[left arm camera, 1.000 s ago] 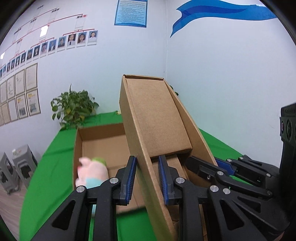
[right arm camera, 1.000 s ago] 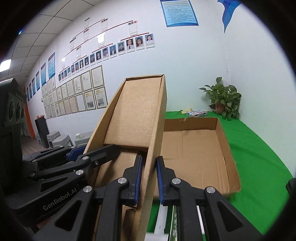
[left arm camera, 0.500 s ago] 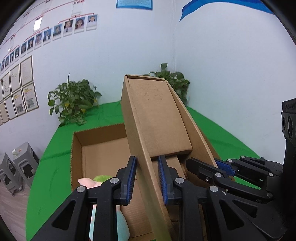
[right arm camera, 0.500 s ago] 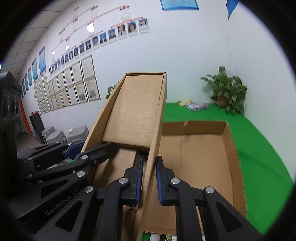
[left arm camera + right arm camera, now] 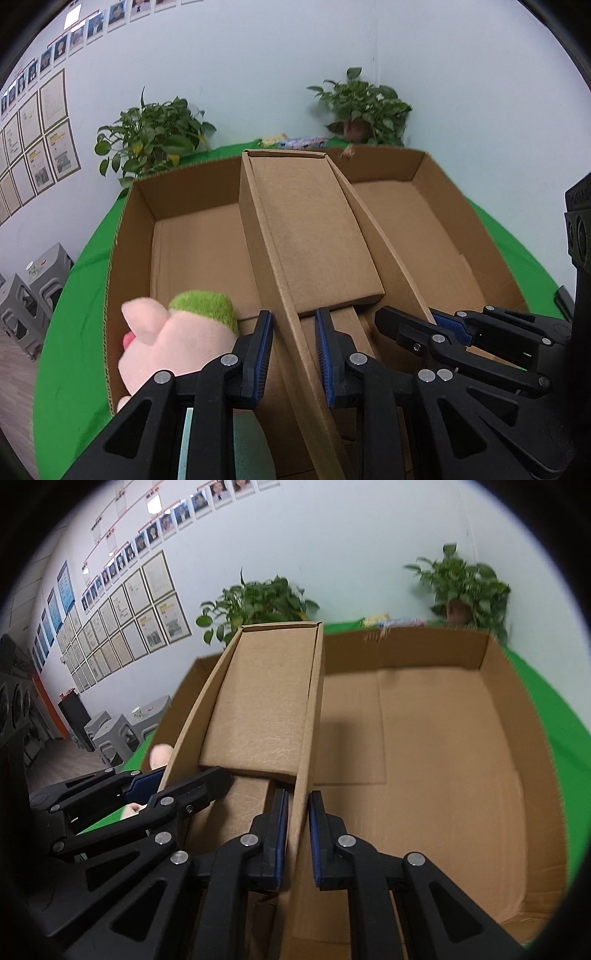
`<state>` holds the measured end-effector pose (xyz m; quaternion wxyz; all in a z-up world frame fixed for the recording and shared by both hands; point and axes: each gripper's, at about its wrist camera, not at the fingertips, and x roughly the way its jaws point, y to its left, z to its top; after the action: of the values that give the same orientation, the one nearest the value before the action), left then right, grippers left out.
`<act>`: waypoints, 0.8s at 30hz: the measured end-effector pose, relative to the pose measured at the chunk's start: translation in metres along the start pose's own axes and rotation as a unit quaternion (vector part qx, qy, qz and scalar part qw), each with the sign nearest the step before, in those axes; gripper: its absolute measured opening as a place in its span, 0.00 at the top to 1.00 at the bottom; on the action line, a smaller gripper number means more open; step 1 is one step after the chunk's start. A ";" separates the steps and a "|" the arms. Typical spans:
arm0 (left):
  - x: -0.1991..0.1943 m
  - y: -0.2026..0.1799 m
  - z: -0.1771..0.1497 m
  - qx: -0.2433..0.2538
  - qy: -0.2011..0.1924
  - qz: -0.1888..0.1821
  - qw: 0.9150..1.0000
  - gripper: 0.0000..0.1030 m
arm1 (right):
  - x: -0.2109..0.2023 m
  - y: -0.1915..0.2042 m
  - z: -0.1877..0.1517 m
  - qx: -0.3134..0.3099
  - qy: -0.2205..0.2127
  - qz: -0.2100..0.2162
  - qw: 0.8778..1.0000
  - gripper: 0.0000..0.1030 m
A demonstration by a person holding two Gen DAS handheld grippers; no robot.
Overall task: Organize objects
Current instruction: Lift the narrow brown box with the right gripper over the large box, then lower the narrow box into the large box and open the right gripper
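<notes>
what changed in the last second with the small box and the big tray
Both grippers carried the narrow open cardboard box forward and tipped it down, so it now sits over the wide shallow cardboard tray, with the tray's far wall and both potted plants in view. Unchanged: the left gripper stays clamped on the box's left wall, the right gripper on its right wall. The pink plush toy still lies at the tray's near left.

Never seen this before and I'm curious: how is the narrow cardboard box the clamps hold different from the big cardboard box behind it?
The narrow box is slim and pinched on each side wall by the left gripper and right gripper; the big box is wide, shallow and ungripped. The narrow box is tilted up; the big box lies flat on the green table. Both are open-topped brown cardboard.
</notes>
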<state>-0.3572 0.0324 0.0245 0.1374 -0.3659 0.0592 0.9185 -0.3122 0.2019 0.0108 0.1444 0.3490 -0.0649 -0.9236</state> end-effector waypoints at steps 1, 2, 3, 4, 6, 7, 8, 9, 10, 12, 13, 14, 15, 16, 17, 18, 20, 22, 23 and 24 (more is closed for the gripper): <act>0.008 0.003 -0.006 0.000 0.007 0.002 1.000 0.80 | 0.006 -0.001 -0.004 0.003 0.008 0.002 1.000 0.90; 0.015 0.005 -0.009 -0.001 0.014 0.004 1.000 0.81 | 0.011 -0.003 -0.007 0.007 0.014 0.005 1.000 0.90; 0.022 0.006 -0.012 0.000 0.020 0.006 1.000 0.81 | 0.015 -0.004 -0.008 0.010 0.018 0.007 1.000 0.90; 0.030 0.008 -0.016 0.001 0.028 0.010 1.000 0.81 | 0.021 -0.007 -0.011 0.015 0.026 0.010 0.999 0.91; 0.037 0.010 -0.022 -0.002 0.032 0.014 0.999 0.81 | 0.025 -0.007 -0.013 0.017 0.032 0.011 0.999 0.91; 0.041 0.012 -0.024 -0.003 0.033 0.016 0.999 0.81 | 0.026 -0.006 -0.015 0.017 0.032 0.011 0.999 0.91; 0.042 0.013 -0.027 -0.005 0.034 0.018 0.999 0.81 | 0.027 -0.005 -0.015 0.018 0.032 0.011 0.999 0.91; 0.043 0.014 -0.029 -0.006 0.035 0.020 0.999 0.81 | 0.028 -0.005 -0.015 0.020 0.032 0.011 0.999 0.92; 0.045 0.015 -0.029 -0.008 0.038 0.022 0.999 0.81 | 0.030 -0.004 -0.015 0.025 0.034 0.011 0.999 0.92; 0.047 0.017 -0.032 -0.009 0.039 0.022 0.999 0.81 | 0.033 -0.003 -0.017 0.032 0.036 0.010 0.999 0.92; 0.048 0.019 -0.033 -0.009 0.039 0.021 0.999 0.81 | 0.034 -0.003 -0.018 0.034 0.036 0.009 0.999 0.92; 0.047 0.020 -0.035 -0.011 0.039 0.019 0.999 0.81 | 0.034 -0.003 -0.018 0.035 0.036 0.008 0.999 0.92; 0.047 0.022 -0.036 -0.012 0.038 0.017 0.999 0.81 | 0.035 -0.001 -0.019 0.035 0.035 0.005 0.999 0.92; 0.044 0.024 -0.036 -0.016 0.037 0.015 0.999 0.81 | 0.035 0.000 -0.019 0.036 0.035 0.003 0.999 0.92; 0.043 0.025 -0.036 -0.018 0.036 0.014 0.999 0.81 | 0.035 0.000 -0.019 0.038 0.035 0.003 0.999 0.92; 0.040 0.024 -0.037 -0.019 0.033 0.014 0.999 0.80 | 0.035 0.000 -0.019 0.038 0.036 0.002 0.999 0.92; 0.037 0.025 -0.039 -0.017 0.030 0.017 0.999 0.79 | 0.033 0.002 -0.022 0.035 0.036 -0.001 0.999 0.93; 0.033 0.025 -0.042 -0.018 0.028 0.020 0.999 0.78 | 0.035 0.002 -0.021 0.035 0.038 -0.001 0.999 0.93; 0.030 0.026 -0.043 -0.019 0.027 0.022 0.999 0.77 | 0.034 0.003 -0.022 0.034 0.039 0.000 0.999 0.94; 0.026 0.027 -0.045 -0.021 0.025 0.023 0.999 0.77 | 0.034 0.004 -0.021 0.033 0.041 0.001 0.999 0.95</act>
<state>-0.3543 0.0032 -0.0258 0.1070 -0.3897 0.0520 0.9132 -0.3216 0.1870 -0.0256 0.1366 0.3908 -0.0899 -0.9058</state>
